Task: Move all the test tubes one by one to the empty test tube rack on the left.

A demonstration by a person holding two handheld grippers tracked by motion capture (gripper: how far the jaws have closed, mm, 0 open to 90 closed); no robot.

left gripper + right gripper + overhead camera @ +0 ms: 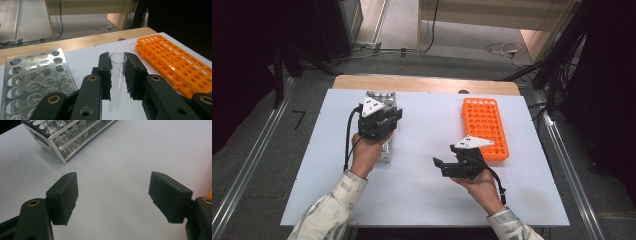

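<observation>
A clear glass test tube (pixel 117 80) is clamped upright between the jaws of the left gripper (pixel 117 75), lifted clear of the metal rack (pixel 35 77). The orange rack (pixel 484 127), probably its destination, appears empty, so placing remains. The right gripper (pixel 120 197) is held with jaws wide and empty over the desk (pixel 140 150).

left tool (pixel 388 116): jaws clamped, upright | right tool (pixel 443 163): jaws wide apart, level
</observation>
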